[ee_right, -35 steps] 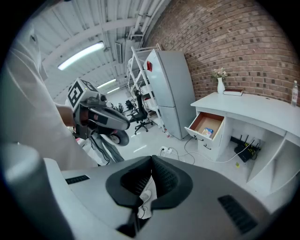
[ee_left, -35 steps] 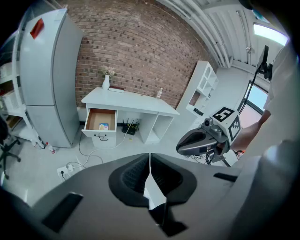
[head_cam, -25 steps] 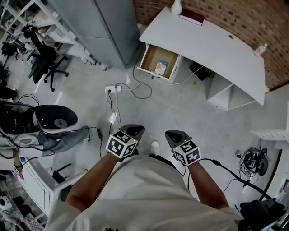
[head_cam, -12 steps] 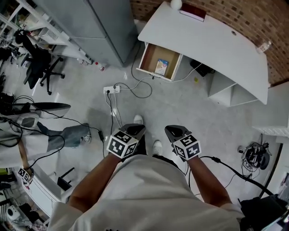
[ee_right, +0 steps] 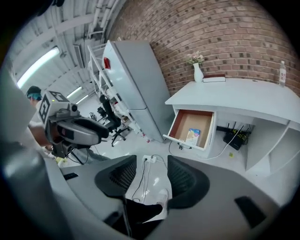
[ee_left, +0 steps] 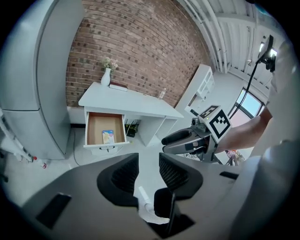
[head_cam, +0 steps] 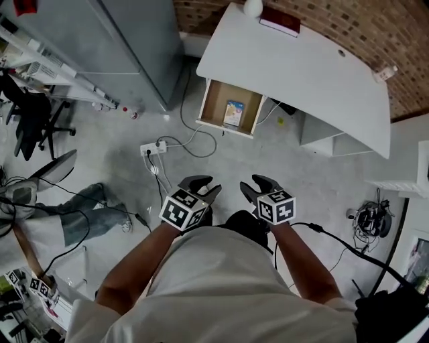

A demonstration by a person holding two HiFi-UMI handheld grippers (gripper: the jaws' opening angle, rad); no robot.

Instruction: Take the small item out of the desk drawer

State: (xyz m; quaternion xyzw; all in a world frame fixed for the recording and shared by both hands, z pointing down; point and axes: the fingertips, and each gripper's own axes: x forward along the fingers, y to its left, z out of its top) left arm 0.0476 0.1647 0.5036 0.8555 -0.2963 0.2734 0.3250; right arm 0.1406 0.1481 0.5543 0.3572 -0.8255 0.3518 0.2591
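Observation:
The wooden-lined desk drawer (head_cam: 213, 100) stands pulled out of the white desk (head_cam: 301, 67). A small blue and yellow packet (head_cam: 232, 112) lies flat inside it, also seen in the left gripper view (ee_left: 108, 136) and the right gripper view (ee_right: 193, 136). Both grippers hang in front of the person's body, well short of the desk and over the floor. My left gripper (head_cam: 200, 185) is opening, with only floor showing between its fingers (ee_left: 125, 172). My right gripper (head_cam: 253, 185) is opening too, and nothing sits between its pads (ee_right: 186, 178).
A power strip (head_cam: 153, 147) and loose cables lie on the floor between me and the drawer. A tall grey cabinet (head_cam: 134, 40) stands left of the desk. On the desk are a vase (head_cam: 253, 7), a book (head_cam: 280, 21) and a bottle (head_cam: 385, 72). A seated person's legs (head_cam: 80, 214) are at left.
Both grippers' jaws have gone from shut to parted. The person has stepped forward, so the desk and drawer sit a little nearer in the head view.

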